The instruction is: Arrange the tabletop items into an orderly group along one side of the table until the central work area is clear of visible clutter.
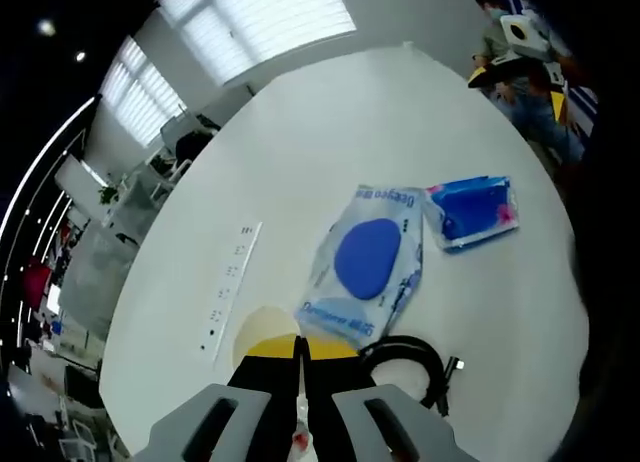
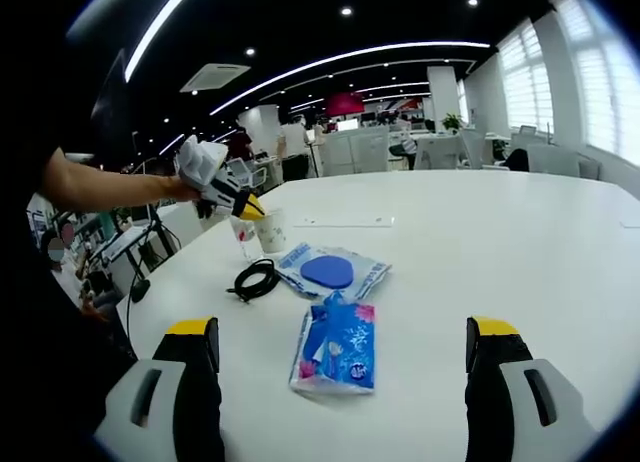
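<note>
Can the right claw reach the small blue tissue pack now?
Probably yes: the right claw is open, and the blue tissue pack lies flat on the table between its jaws, with nothing in the way.

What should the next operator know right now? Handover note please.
Left tool: shut on the rim of the paper cup, as the right gripper view shows.
Right tool: open, holding nothing, just short of the blue tissue pack.
On the table: black cable coiled beside the cup, wipes pack next to it, tissue pack nearer the right tool, white strip farther back.
Done: nothing visibly grouped yet.
Left: move the cup, cable and both packs to one side in a tidy row.
</note>
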`<action>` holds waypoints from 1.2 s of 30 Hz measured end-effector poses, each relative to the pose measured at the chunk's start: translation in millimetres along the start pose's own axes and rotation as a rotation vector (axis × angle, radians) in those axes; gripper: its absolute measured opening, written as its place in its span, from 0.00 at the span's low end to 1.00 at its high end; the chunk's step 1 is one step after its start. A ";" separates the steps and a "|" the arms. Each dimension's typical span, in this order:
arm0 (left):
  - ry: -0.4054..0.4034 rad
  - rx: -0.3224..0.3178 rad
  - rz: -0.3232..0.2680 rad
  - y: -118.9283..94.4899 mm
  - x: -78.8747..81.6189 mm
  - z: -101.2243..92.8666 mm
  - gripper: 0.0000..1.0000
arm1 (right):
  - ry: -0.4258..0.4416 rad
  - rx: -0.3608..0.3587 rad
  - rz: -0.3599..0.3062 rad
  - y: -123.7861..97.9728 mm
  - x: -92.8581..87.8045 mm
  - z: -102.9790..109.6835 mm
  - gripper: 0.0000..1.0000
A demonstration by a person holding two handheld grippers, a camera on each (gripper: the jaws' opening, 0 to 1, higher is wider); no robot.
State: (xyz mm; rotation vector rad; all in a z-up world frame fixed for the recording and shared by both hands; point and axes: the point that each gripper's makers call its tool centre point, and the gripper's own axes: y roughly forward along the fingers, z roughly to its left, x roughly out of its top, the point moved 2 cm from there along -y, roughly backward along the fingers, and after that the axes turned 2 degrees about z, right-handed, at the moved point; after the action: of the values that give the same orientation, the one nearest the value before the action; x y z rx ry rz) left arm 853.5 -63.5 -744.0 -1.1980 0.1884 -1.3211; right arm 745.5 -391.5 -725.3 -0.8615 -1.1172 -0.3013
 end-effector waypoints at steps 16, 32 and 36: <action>0.051 0.050 0.004 15.5 -9.3 -16.1 0.00 | 0.009 0.005 0.008 3.5 -0.3 -3.0 0.99; -0.034 -0.030 -0.015 8.2 -3.6 -34.0 0.07 | 0.003 0.023 0.012 8.6 0.9 -1.2 0.99; -0.062 -0.030 -0.012 5.0 -4.2 -32.8 0.08 | 0.000 0.029 0.014 9.0 0.9 -0.2 0.99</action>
State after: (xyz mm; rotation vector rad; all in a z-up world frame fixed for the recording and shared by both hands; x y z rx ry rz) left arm 832.2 -79.4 -764.3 -1.2657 0.1566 -1.2939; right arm 751.5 -385.6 -728.7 -0.8437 -1.1122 -0.2727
